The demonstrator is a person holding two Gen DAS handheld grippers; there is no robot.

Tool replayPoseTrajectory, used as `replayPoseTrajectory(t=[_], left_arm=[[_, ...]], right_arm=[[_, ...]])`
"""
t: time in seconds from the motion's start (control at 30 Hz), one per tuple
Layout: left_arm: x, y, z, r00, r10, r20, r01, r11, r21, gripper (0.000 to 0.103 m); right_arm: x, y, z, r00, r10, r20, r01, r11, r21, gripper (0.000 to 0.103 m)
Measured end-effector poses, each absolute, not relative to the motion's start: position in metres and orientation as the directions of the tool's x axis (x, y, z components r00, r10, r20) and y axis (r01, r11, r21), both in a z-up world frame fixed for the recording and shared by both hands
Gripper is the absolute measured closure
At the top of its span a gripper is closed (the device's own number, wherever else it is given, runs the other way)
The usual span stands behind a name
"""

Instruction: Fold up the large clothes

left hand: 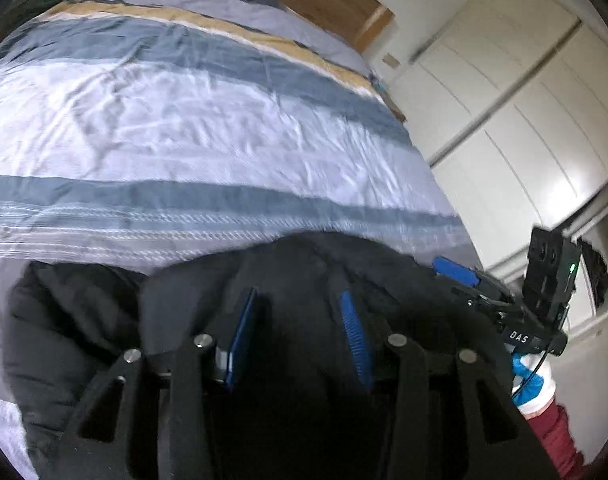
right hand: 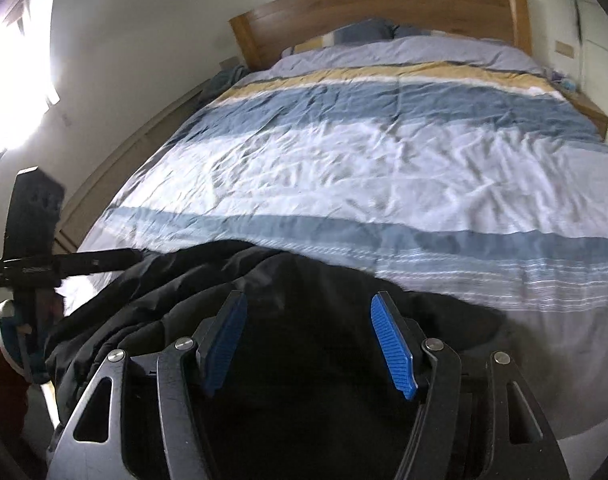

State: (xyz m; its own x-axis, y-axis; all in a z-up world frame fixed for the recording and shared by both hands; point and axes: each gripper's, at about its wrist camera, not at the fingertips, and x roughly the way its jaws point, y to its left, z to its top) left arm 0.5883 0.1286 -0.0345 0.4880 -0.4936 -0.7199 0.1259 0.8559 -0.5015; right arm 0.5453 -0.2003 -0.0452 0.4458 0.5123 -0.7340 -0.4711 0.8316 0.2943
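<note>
A large black padded garment (left hand: 104,320) lies bunched at the near end of the bed; it also shows in the right wrist view (right hand: 176,296). My left gripper (left hand: 300,320) sits over the garment with its blue pads (left hand: 244,332) apart and black cloth between them. My right gripper (right hand: 308,332) is open over the same garment, its blue pads (right hand: 392,344) wide apart with dark cloth in the gap. The right gripper shows in the left wrist view (left hand: 460,272) at the garment's right edge. The left gripper shows in the right wrist view (right hand: 136,257) at the garment's left edge.
The bed has a striped blue, white and yellow duvet (left hand: 184,120), which also shows in the right wrist view (right hand: 384,160), and a wooden headboard (right hand: 384,8). White wardrobe doors (left hand: 524,128) stand to the right of the bed. A bright window (right hand: 16,80) is on the left.
</note>
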Motion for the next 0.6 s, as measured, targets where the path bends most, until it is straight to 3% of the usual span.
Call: replayPoseTrajectory(t=[0.37,0.6], left_arm=[[0.490,0.071,-0.068,0.397,-0.445,-0.803,0.300,0.890,-0.344,0.061],[0.480,0.064,-0.110,0.435,-0.356,-0.827,0.241,0.931,-0.274,0.061]], right_arm=[[0.454,-0.190,-0.080,0.298,0.531,-0.793,-0.618,0.741,0.263,0.039],[0.422,-0.188,-0.110,0.366,0.449,-0.815,-0.617,0.773,0.149,0.038]])
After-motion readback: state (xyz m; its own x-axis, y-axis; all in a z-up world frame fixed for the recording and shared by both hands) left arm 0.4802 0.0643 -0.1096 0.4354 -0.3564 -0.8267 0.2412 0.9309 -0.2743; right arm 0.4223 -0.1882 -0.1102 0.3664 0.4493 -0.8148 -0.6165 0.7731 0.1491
